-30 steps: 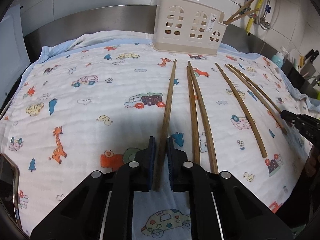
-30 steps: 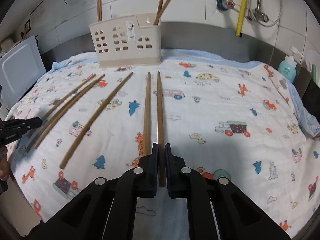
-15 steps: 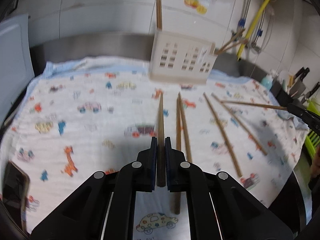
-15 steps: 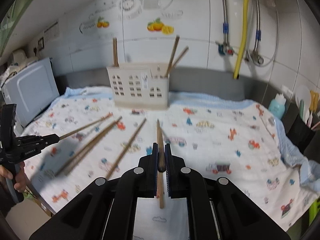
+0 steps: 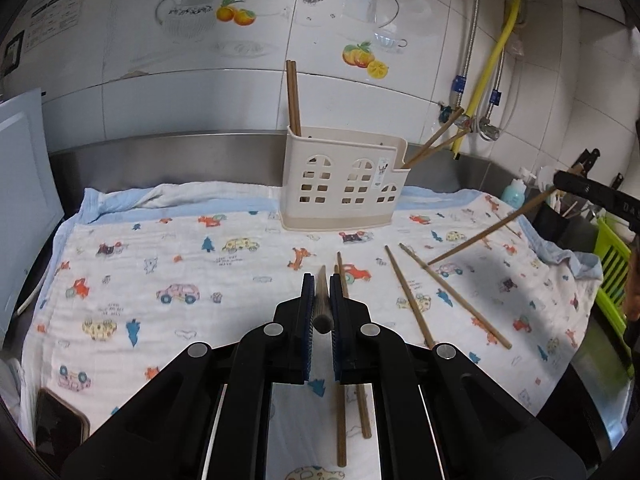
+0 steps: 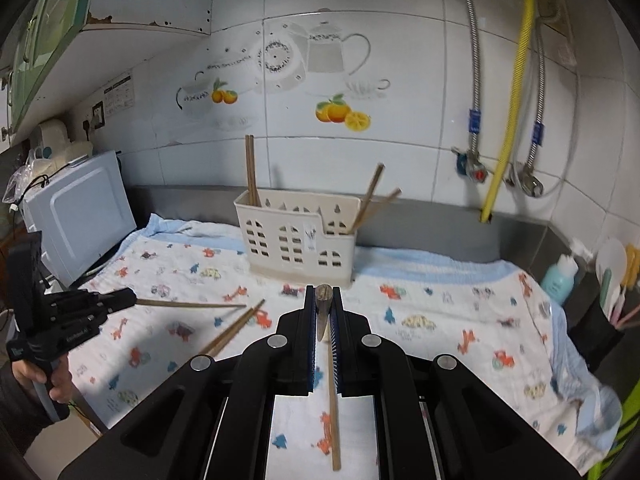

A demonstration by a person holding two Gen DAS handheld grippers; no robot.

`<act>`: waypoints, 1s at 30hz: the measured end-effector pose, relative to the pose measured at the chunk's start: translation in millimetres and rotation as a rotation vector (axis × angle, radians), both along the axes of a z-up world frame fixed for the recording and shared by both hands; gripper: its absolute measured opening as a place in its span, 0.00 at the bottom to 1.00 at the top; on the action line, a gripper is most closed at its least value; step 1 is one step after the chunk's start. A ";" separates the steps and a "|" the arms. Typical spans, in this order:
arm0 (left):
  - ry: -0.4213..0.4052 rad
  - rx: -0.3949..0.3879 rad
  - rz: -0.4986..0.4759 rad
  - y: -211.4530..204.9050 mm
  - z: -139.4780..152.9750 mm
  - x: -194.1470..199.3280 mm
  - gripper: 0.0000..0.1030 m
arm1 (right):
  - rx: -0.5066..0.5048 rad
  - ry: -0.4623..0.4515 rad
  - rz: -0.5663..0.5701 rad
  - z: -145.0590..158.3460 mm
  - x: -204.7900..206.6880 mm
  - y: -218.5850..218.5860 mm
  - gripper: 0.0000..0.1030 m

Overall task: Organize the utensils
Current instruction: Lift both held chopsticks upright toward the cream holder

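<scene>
My left gripper [image 5: 320,284] is shut on a wooden chopstick [image 5: 321,300] and holds it above the printed cloth, pointing at the cream utensil holder [image 5: 344,184]. My right gripper [image 6: 323,300] is shut on another chopstick [image 6: 322,312], also lifted and aimed at the holder [image 6: 296,240]. Each gripper shows in the other's view with its chopstick [image 5: 488,232], [image 6: 188,304]. Several chopsticks [image 5: 408,296] lie loose on the cloth. The holder has two upright chopsticks [image 5: 293,98] on its left and two leaning ones [image 5: 434,142] on its right.
A cartoon-print cloth [image 5: 160,280] covers the steel counter. A white appliance [image 6: 80,216] stands at the left, a dark phone [image 5: 60,420] lies at the cloth's near-left corner, a blue bottle [image 6: 560,276] and a green rack [image 5: 612,256] at the right. The tiled wall carries hoses [image 6: 512,92].
Both grippers have lifted their chopsticks off the cloth and tilted up towards the holder. The left gripper closed on its chopstick at the start.
</scene>
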State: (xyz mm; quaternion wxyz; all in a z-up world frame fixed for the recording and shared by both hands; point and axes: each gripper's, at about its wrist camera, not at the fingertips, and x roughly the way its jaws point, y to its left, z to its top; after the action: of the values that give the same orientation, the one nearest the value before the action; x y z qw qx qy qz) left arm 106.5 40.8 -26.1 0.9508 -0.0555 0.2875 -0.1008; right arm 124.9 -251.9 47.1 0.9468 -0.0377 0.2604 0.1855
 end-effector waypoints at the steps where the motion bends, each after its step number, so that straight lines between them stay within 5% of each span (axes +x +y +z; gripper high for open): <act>1: -0.005 0.001 -0.003 -0.1 2.3 1.3 0.06 | -0.003 0.000 0.006 4.3 3.9 1.9 0.06; 17: -0.046 0.058 -0.053 -10.5 53.5 55.9 0.06 | -0.012 -0.111 0.021 108.5 87.7 27.5 0.06; 30: -0.202 0.082 -0.041 -19.9 136.2 91.6 0.05 | -0.061 0.038 0.017 70.8 167.5 49.5 0.06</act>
State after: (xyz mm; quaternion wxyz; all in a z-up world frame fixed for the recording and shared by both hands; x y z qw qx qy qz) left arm 198.2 20.8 110.1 0.9742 -0.0002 0.1951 -0.1132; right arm 292.4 -202.5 117.8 0.9385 -0.0653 0.2835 0.1860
